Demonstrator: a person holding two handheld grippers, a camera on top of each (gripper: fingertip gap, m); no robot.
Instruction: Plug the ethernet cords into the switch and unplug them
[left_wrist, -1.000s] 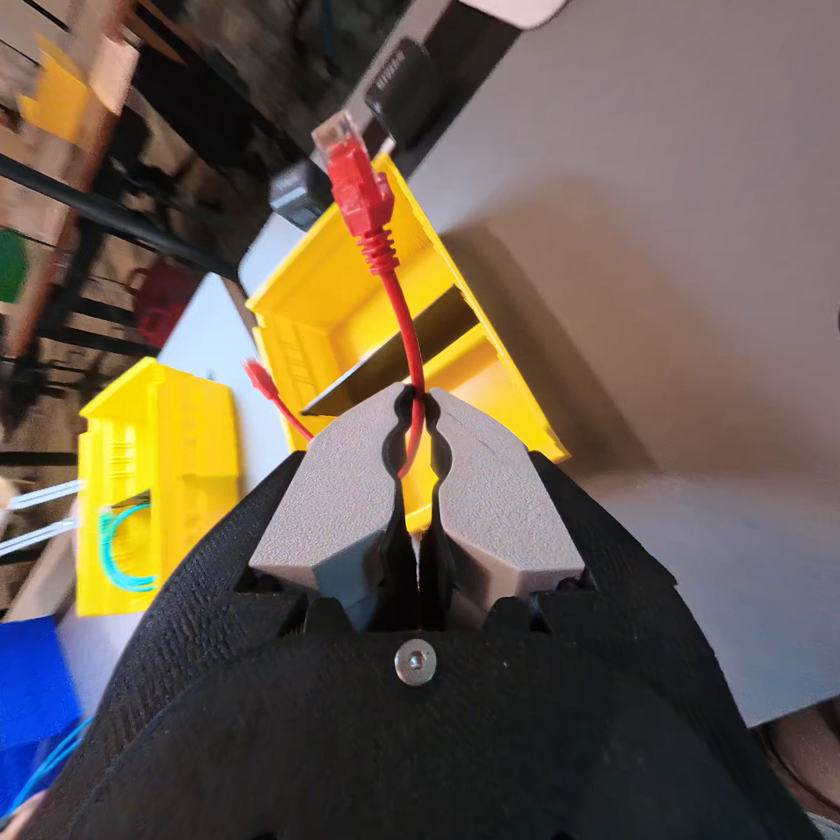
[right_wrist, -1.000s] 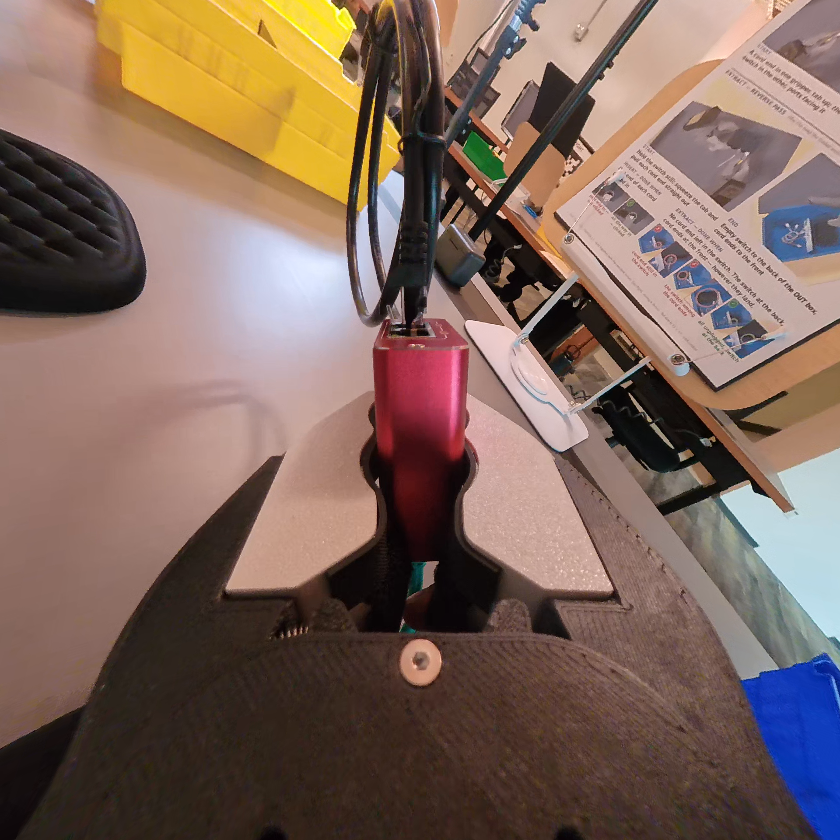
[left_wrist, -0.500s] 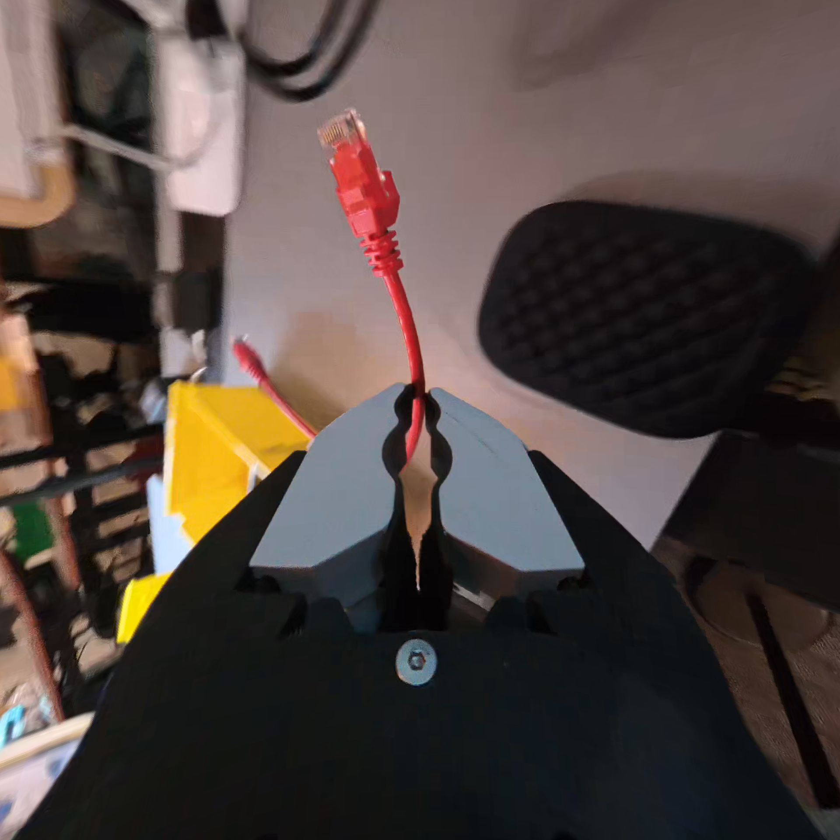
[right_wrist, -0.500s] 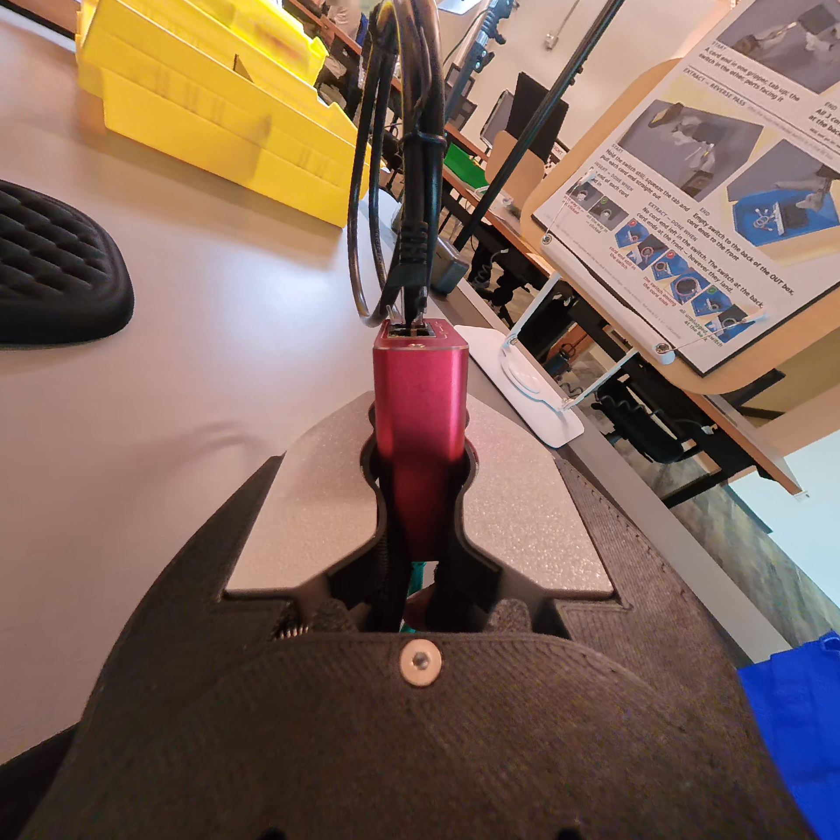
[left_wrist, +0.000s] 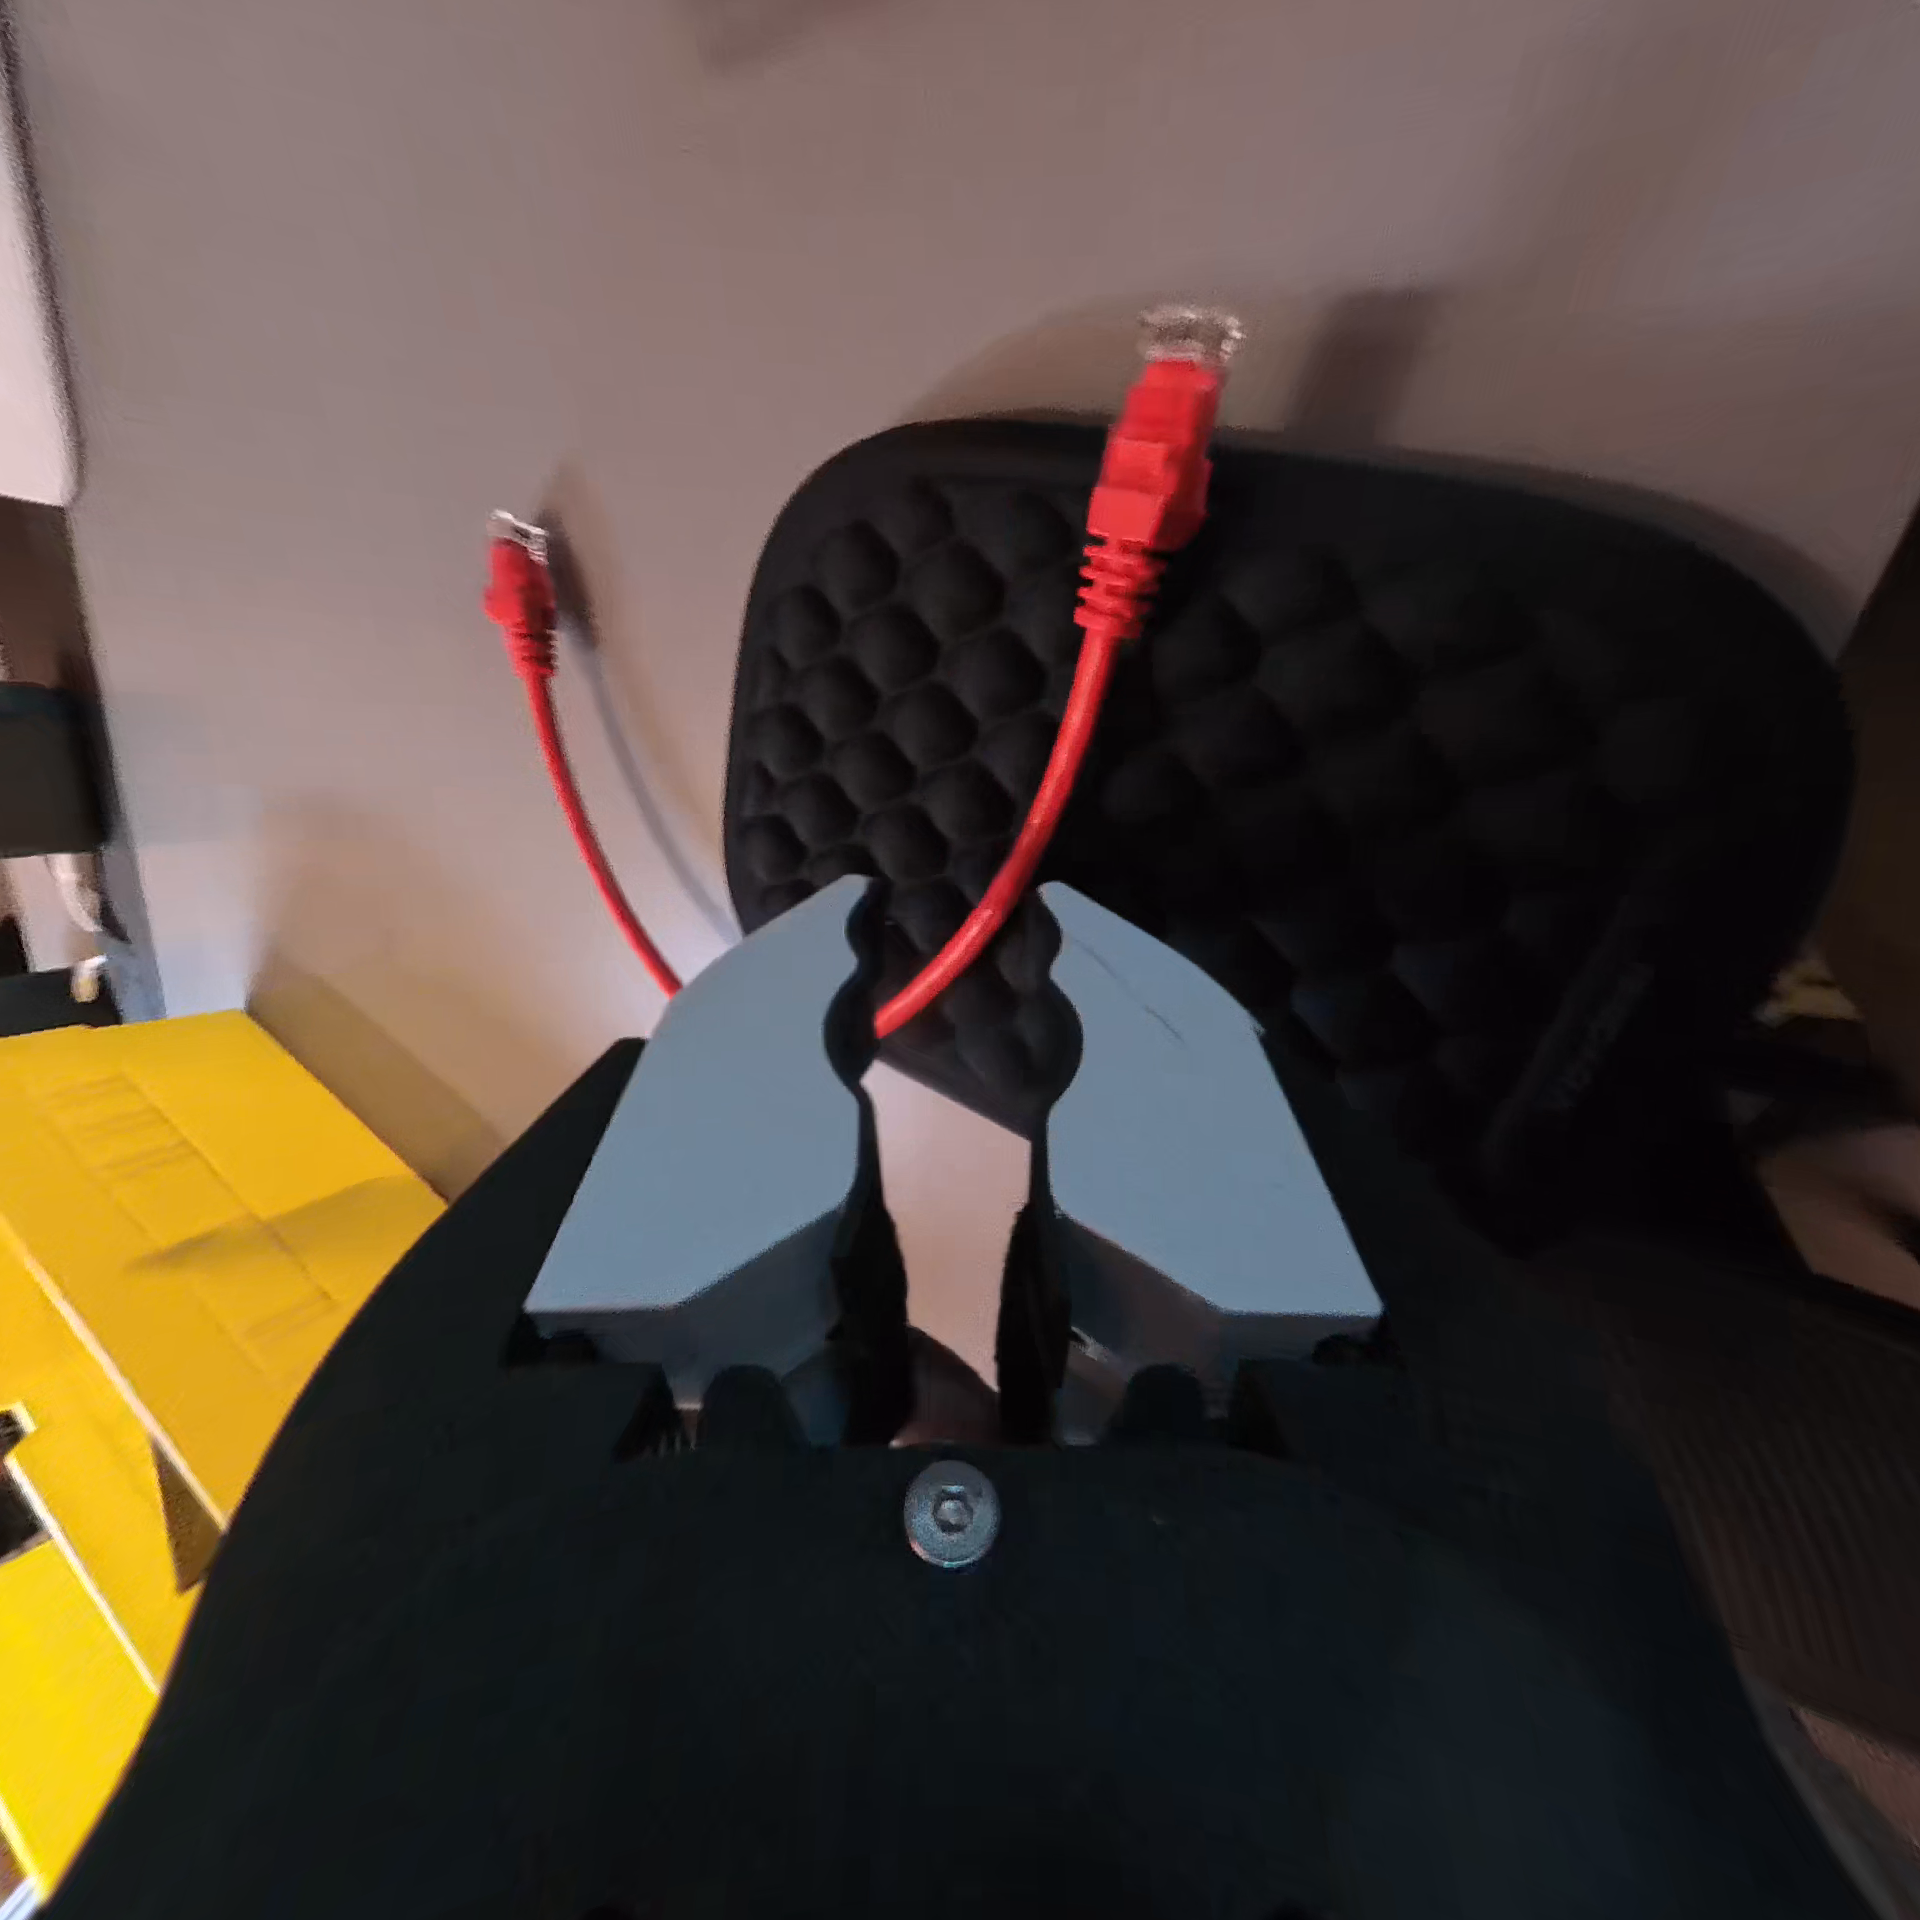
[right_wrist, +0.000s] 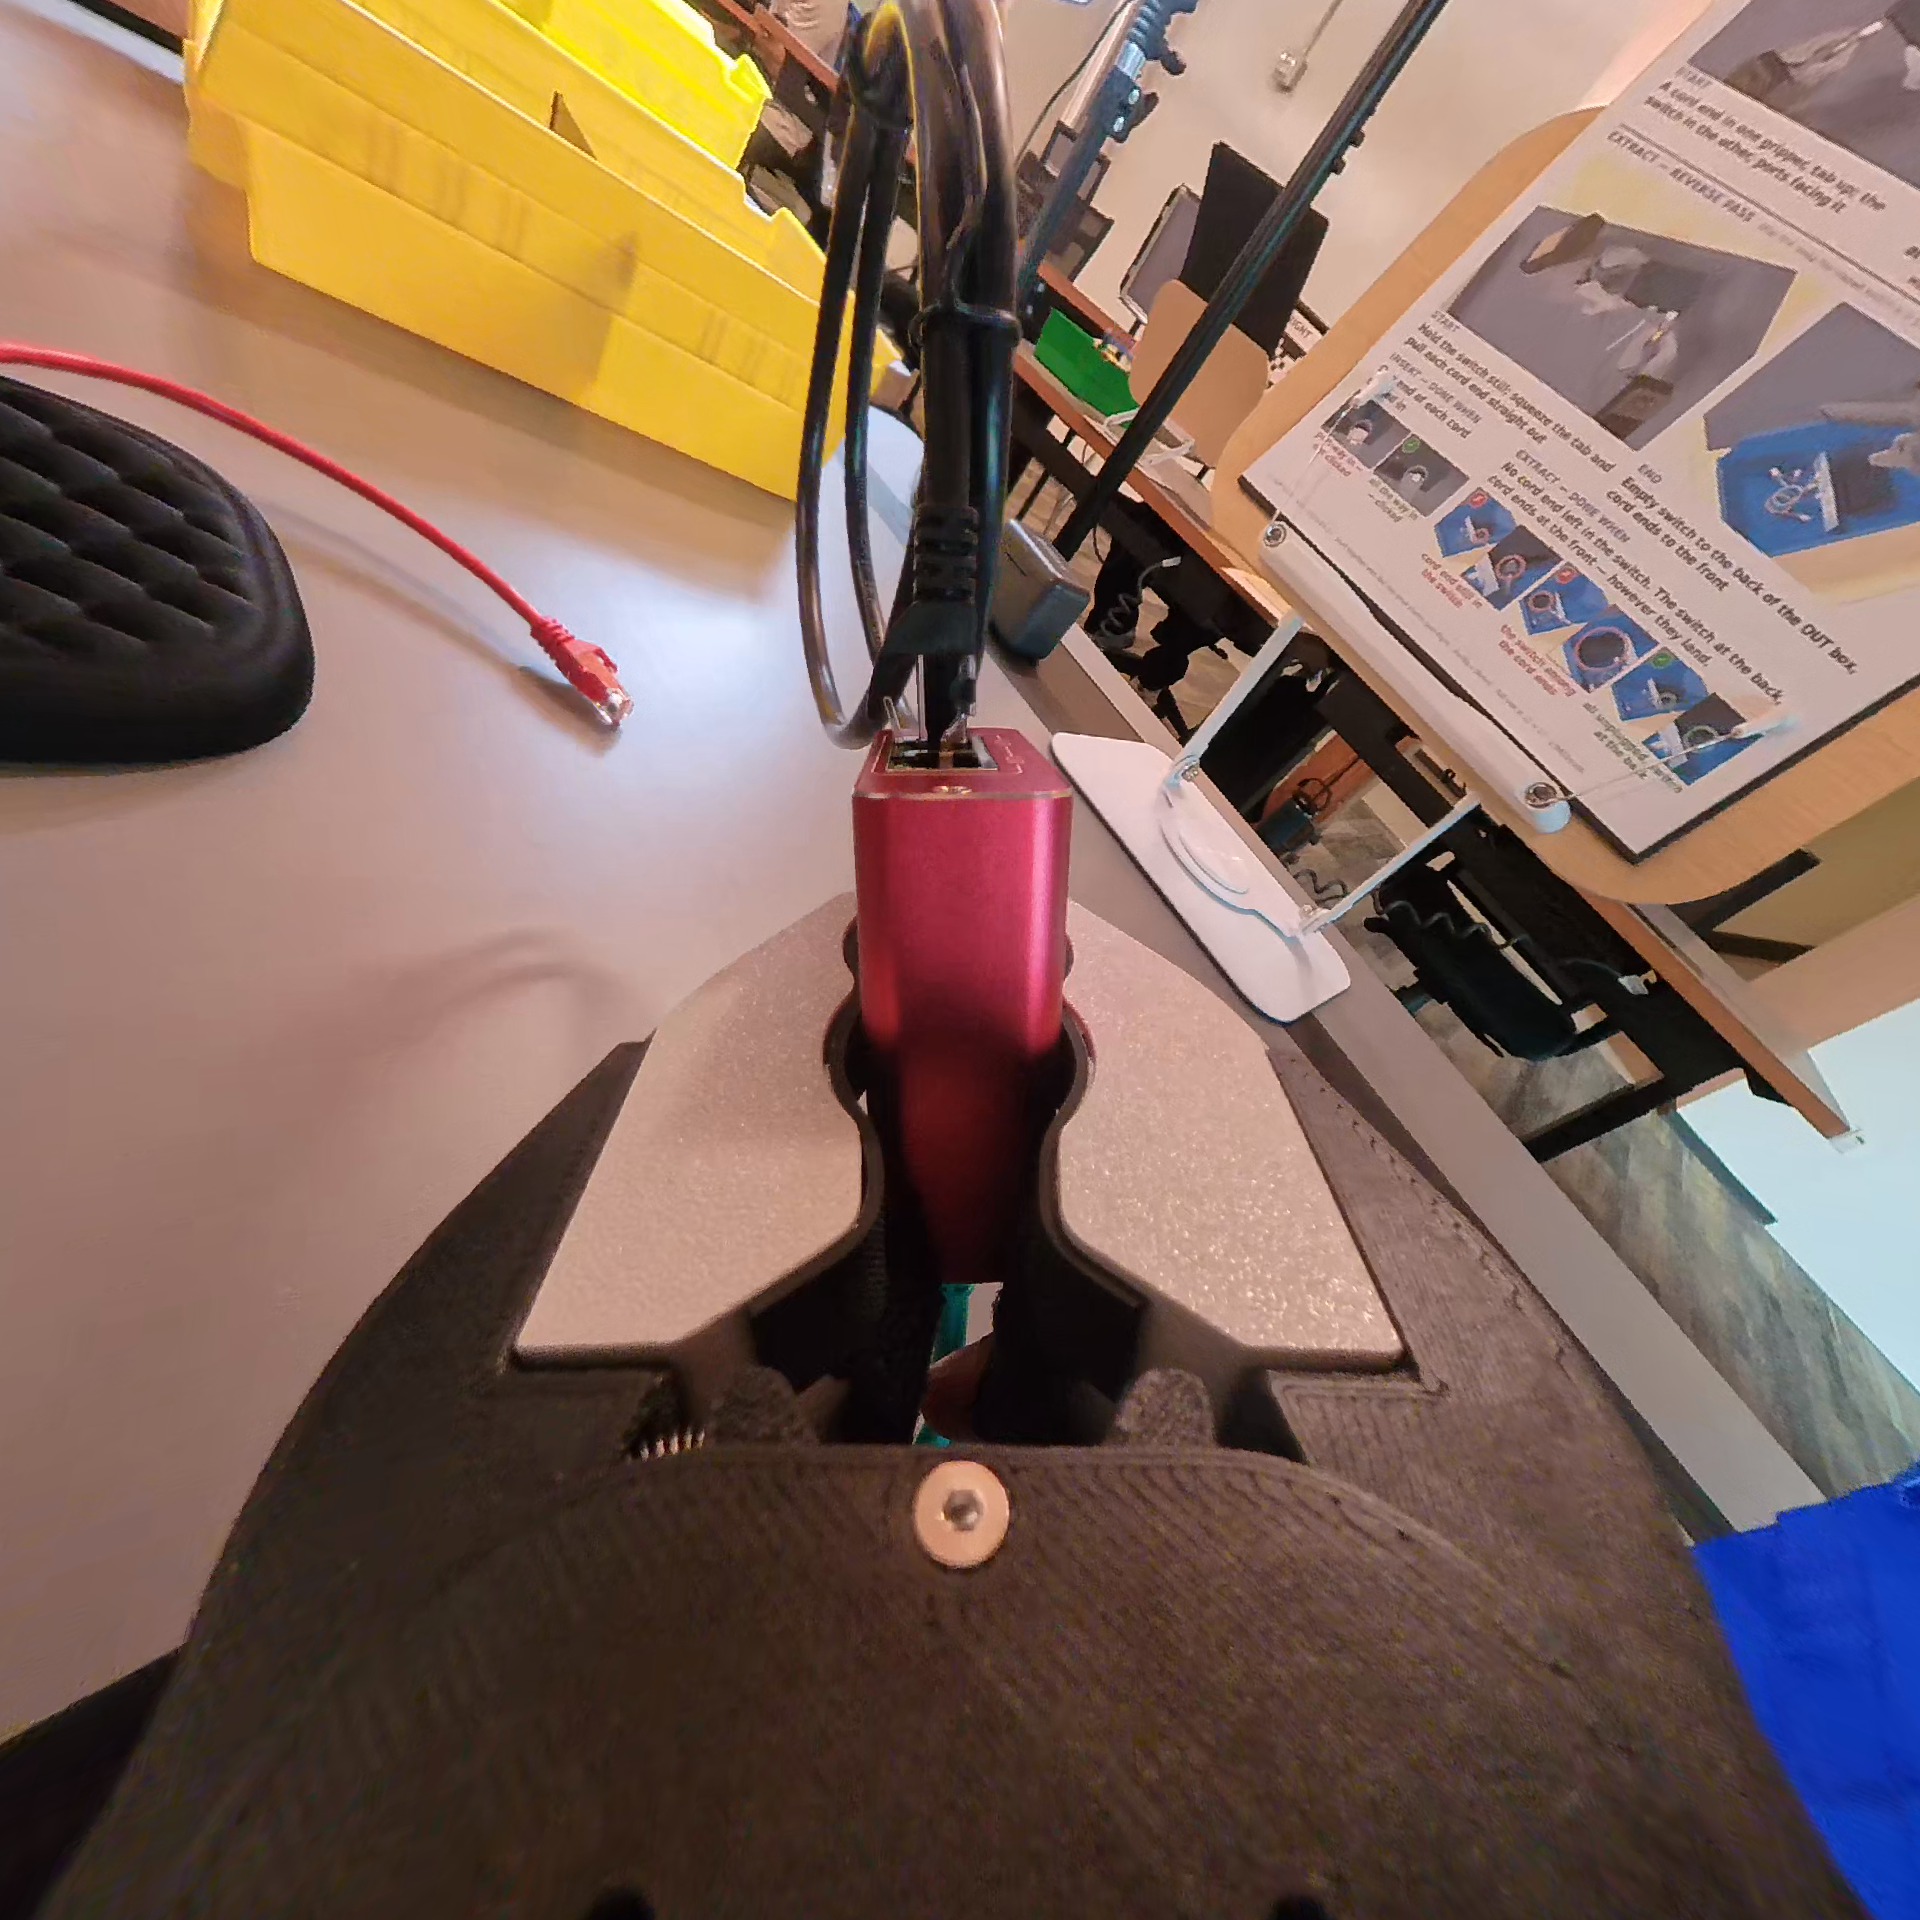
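With our left gripper (left_wrist: 956, 935) spread and the red cord (left_wrist: 1049, 790) loose between its jaws, plug beyond the tips, we pinch the switch (right_wrist: 961, 914) in our right gripper (right_wrist: 961, 1023), ports outward, presumably to receive it.

The left wrist view looked down along its fingers, close above the table (left_wrist: 416, 312), toward the black pad (left_wrist: 1455, 779). The right wrist view sat low over the table (right_wrist: 312, 987), facing across it toward the yellow bins (right_wrist: 499, 208). The 2 views shared the pad (right_wrist: 114, 582) and the red cord (left_wrist: 561, 769).
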